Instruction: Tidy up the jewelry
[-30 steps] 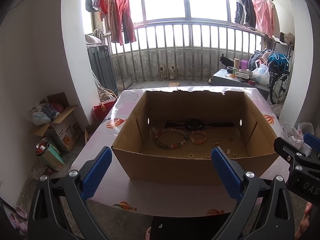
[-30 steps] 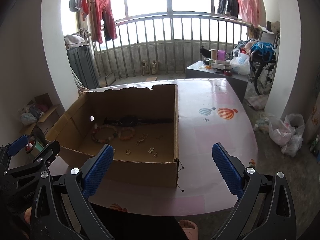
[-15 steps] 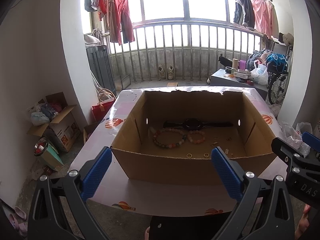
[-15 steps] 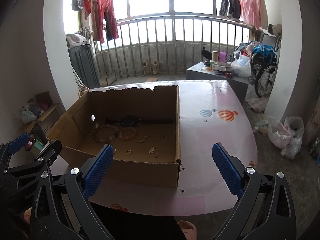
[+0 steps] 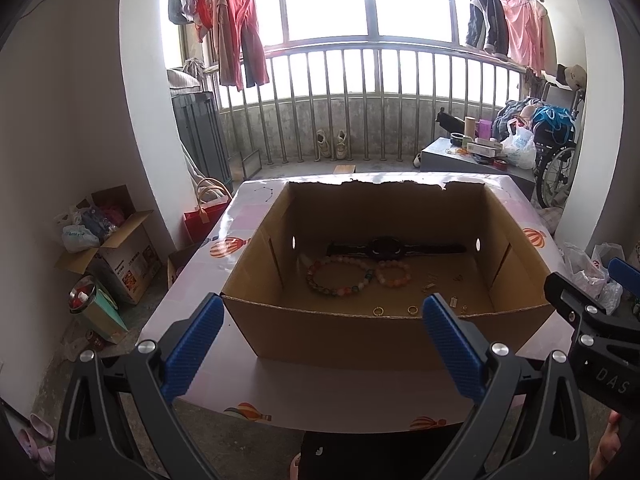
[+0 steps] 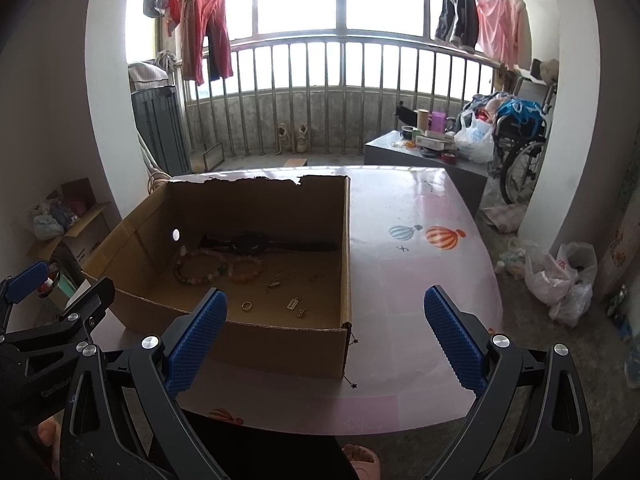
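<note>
Two grippers, left gripper (image 5: 320,344) and right gripper (image 6: 324,340), jaws wide apart and empty, short of the cardboard box (image 5: 360,336) holding light, slippery bead bracelets (image 5: 340,278), watch (image 5: 386,247), tiny rings (image 5: 377,311); likely best pinched across a bracelet's beads.

Brown box (image 5: 360,336), black watch (image 5: 386,247), multicoloured bead bracelet (image 5: 340,278), orange bracelet (image 5: 394,274), gold rings (image 5: 394,311), pink table (image 6: 416,280) with striped balloon prints, blue textured pads (image 6: 196,338)

Tiny charms (image 6: 294,303) (shapes unclear)
</note>
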A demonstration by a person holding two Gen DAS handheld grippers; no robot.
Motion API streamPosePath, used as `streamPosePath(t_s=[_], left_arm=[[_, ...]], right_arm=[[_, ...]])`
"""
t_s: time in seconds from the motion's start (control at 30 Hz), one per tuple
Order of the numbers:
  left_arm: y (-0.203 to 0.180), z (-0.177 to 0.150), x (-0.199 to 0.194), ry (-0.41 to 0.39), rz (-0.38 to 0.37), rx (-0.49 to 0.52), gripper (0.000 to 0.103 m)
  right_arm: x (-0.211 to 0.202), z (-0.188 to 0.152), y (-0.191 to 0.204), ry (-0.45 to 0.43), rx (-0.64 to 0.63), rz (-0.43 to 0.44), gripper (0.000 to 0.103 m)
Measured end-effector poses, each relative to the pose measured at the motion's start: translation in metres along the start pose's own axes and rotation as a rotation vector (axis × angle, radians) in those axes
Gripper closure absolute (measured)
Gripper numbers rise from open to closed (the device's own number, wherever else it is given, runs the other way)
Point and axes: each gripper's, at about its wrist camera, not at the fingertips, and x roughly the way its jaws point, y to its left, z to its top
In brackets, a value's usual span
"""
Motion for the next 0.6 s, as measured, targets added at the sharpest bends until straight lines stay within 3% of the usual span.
streamPosePath(t_s=[0.37,0.6], left_arm=[[-0.003,-0.001,0.000,0.004,-0.005,0.004,0.005],[-0.003,-0.001,0.000,0.004,-0.002,0.002,0.005]], right_arm=[[-0.005,-0.001,0.007,-0.047,-0.064,-0.050,0.008],[-0.013,0.003,-0.003,-0.090,0.027,0.032,0.008]])
